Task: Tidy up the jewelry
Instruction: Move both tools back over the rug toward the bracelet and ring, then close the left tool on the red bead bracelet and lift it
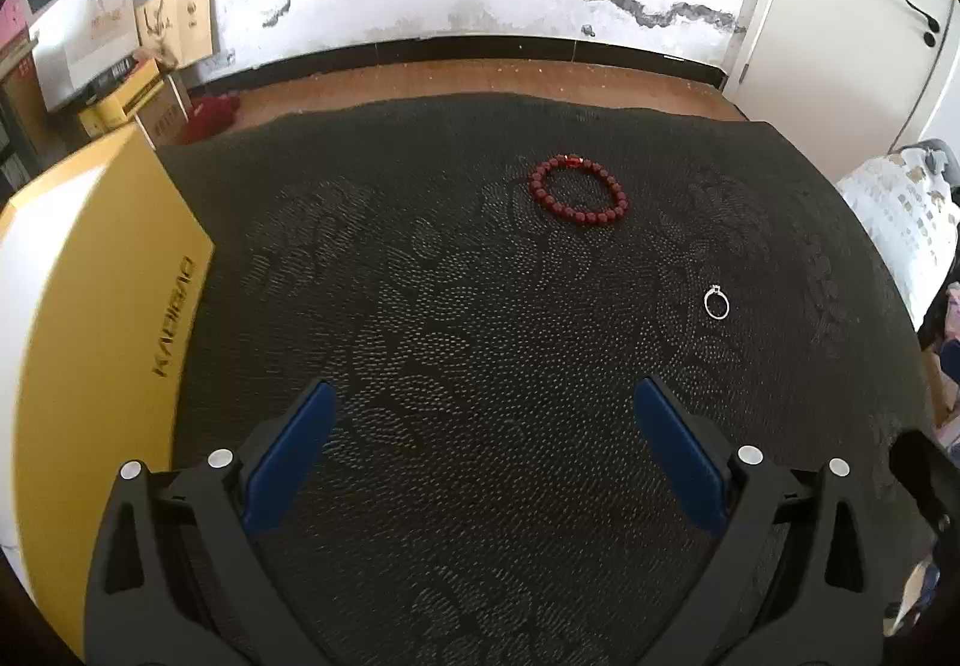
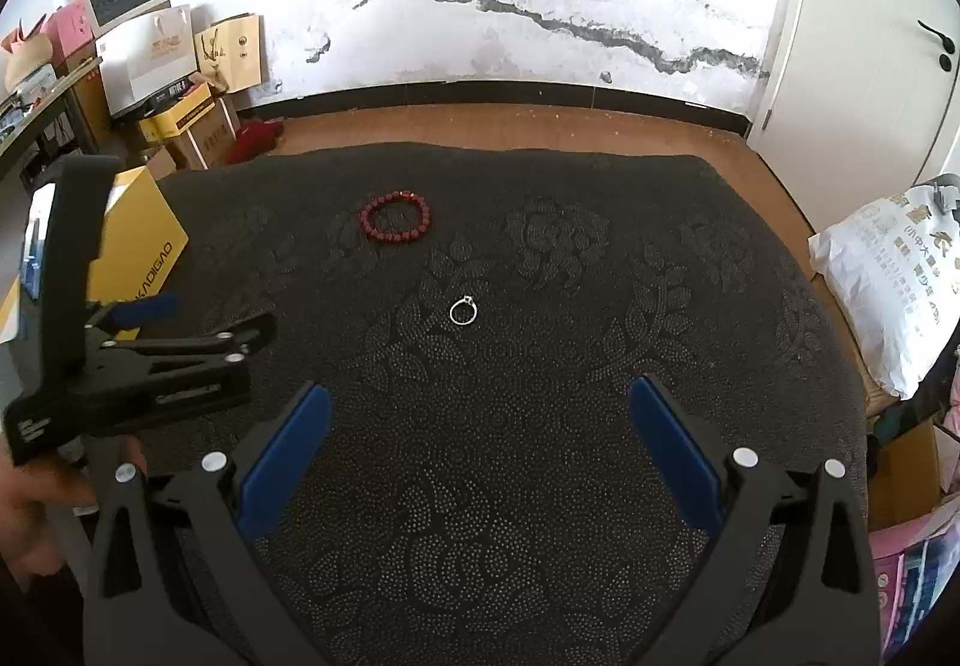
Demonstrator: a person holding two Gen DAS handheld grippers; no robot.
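The surface (image 2: 540,486) is covered in black cloth patterned with dotted flowers. The bracelet (image 2: 396,216) is dark red, the ring (image 2: 463,311) silver. Blue pads (image 2: 282,456) are seen on black tools; the box (image 1: 102,306) is yellow.

At the left edge of both wrist views, a yellow-and-white cardboard box (image 1: 120,270) (image 2: 141,246) carried dark lettering reading roughly "KADIGAO"; other printing was illegible.

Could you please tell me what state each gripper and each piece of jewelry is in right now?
Left gripper: open, empty.
Right gripper: open, empty.
Red bead bracelet: lying flat on the dark cloth, untouched.
Silver ring: lying flat on the cloth, apart from the bracelet.
Yellow box: closed.
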